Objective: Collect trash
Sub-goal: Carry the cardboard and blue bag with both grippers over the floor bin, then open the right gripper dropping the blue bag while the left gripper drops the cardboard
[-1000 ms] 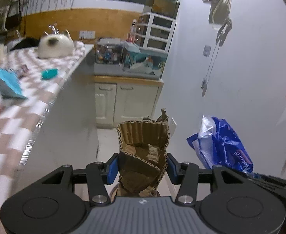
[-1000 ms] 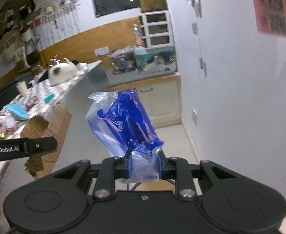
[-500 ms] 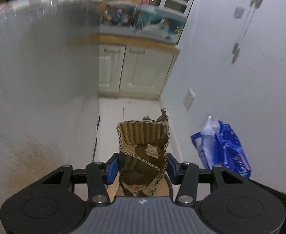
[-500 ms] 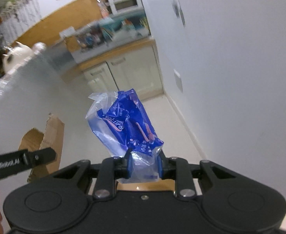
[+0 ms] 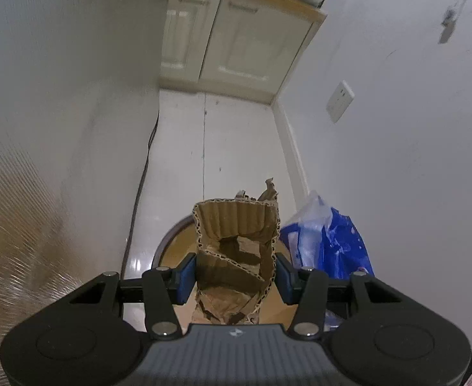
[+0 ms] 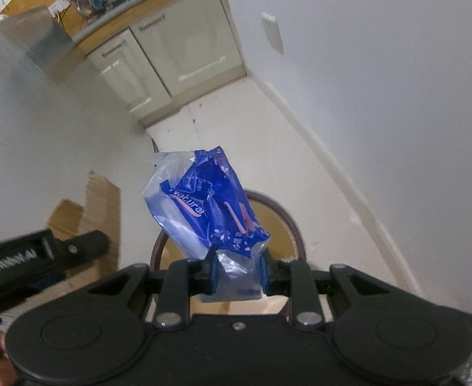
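Both grippers have been lowered from bench height. Torn cardboard (image 5: 236,251) is clamped in the left jaws, a blue wrapper (image 6: 210,212) in the right, above what is probably a bin (image 6: 287,222).

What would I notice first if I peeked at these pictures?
Probably the shiny blue plastic wrapper, pinched in the right gripper in the middle of the right wrist view. Next, the crumpled brown cardboard squeezed in the left gripper. Both hang above a round dark-rimmed bin on the pale floor, with cream cupboard doors behind.
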A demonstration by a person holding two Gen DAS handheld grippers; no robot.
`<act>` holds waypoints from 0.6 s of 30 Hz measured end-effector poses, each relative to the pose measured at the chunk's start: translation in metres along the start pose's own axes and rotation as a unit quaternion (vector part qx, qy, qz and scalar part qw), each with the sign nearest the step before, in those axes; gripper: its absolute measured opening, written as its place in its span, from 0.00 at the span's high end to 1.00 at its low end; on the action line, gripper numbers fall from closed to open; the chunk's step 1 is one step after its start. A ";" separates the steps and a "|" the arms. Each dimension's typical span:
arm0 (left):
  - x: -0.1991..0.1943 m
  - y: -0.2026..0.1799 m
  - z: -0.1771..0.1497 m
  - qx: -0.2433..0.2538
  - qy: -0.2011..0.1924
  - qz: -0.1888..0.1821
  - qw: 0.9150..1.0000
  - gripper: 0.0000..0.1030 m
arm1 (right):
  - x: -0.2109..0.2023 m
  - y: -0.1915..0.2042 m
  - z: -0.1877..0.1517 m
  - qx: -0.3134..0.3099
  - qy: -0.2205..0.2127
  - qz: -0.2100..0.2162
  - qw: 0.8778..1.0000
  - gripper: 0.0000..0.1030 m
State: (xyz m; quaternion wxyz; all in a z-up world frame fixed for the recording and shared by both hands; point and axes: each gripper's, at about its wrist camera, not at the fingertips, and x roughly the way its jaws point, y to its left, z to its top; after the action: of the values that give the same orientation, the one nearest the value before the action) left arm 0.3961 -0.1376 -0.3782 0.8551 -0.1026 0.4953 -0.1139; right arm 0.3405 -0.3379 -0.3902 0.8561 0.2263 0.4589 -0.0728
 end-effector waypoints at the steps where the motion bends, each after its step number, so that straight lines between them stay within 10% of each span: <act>1: 0.006 0.003 -0.001 -0.004 0.005 0.000 1.000 0.51 | 0.007 -0.003 0.000 0.006 0.006 0.007 1.000 0.76; 18: 0.069 0.027 -0.013 -0.042 0.064 -0.014 0.997 0.50 | 0.095 -0.012 -0.008 -0.018 0.085 -0.025 0.996 0.74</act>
State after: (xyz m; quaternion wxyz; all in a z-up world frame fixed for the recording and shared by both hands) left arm 0.4205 -0.1334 -0.4493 0.8151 -0.1385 0.5515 -0.1113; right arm 0.3847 -0.3369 -0.4756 0.8160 0.2049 0.5364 -0.0661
